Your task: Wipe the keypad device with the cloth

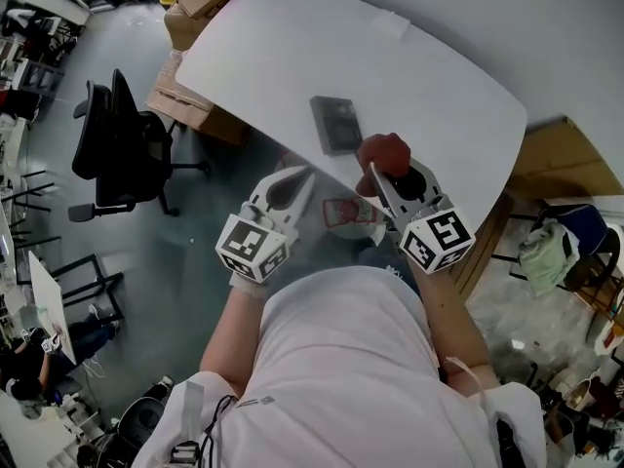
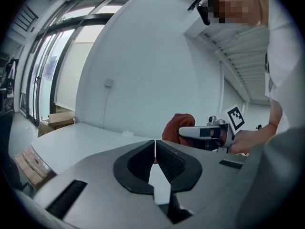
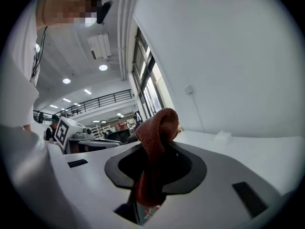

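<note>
Holds a gripper in each hand at the near edge of the white table (image 1: pixel 419 57). Grips a rust-red cloth (image 3: pixel 156 128) in the right gripper (image 3: pixel 151 159) — fingers clamped on its lower part, upper fold bunched and standing above them. Carries nothing in the left gripper (image 2: pixel 155 144): fingers pressed together, only a hairline seam between the pads. Seen from the head view, side by side and apart, both pointed toward the table. Keypad device (image 1: pixel 336 123) — dark, rectangular, lying flat on the table close to the near edge, with the cloth just to its right and no contact visible. On the floor to the left, a black office chair (image 1: pixel 122 149); beyond it, cardboard boxes (image 1: pixel 195 27) beside the table.
</note>
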A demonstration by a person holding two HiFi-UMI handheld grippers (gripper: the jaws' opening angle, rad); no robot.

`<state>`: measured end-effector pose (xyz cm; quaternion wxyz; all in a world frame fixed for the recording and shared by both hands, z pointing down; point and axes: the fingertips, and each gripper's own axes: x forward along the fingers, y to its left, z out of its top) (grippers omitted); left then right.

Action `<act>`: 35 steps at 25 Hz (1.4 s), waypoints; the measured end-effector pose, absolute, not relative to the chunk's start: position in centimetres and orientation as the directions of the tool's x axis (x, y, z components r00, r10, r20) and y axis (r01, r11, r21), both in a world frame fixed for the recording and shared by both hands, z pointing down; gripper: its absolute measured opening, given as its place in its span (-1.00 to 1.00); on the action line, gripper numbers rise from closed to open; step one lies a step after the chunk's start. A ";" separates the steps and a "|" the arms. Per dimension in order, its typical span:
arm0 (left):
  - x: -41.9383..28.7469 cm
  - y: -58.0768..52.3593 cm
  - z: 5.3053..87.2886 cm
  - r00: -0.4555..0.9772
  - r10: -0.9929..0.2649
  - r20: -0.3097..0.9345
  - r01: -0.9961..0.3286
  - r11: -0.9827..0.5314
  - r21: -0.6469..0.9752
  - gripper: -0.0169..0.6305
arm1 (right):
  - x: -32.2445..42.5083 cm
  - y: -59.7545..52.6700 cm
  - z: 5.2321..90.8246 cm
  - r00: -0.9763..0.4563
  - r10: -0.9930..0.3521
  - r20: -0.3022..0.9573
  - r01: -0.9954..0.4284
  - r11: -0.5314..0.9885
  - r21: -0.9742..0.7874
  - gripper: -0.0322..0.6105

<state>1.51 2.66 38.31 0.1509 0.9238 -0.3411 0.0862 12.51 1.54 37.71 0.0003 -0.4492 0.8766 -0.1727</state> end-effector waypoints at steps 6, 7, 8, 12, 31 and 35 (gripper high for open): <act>2.8 2.4 40.3 0.704 -0.624 0.338 -0.703 -0.679 0.211 -0.91 | 13.7 -0.5 40.2 -0.650 -0.738 0.180 -0.738 0.559 -0.378 -0.60; 3.0 2.4 40.9 0.702 -0.619 0.352 -0.703 -0.680 0.207 -0.91 | 13.7 -0.8 40.6 -0.655 -0.733 0.184 -0.734 0.558 -0.387 -0.60; 3.1 2.4 41.4 0.701 -0.613 0.365 -0.702 -0.682 0.203 -0.91 | 13.7 -1.0 41.0 -0.659 -0.728 0.190 -0.730 0.558 -0.395 -0.60; 3.0 1.8 43.7 0.703 -0.586 0.403 -0.694 -0.690 0.206 -0.91 | 12.9 -1.6 42.5 -0.676 -0.701 0.227 -0.716 0.554 -0.425 -0.59; 2.3 -3.9 54.2 0.801 -0.318 0.507 -0.498 -0.825 0.268 -0.74 | 7.6 -5.0 51.8 -0.650 -0.651 0.392 -0.730 0.393 -0.559 -0.60; 3.0 -4.0 56.3 0.810 -0.229 0.540 -0.432 -0.856 0.284 -0.65 | 6.9 -5.9 54.0 -0.636 -0.639 0.432 -0.740 0.348 -0.575 -0.60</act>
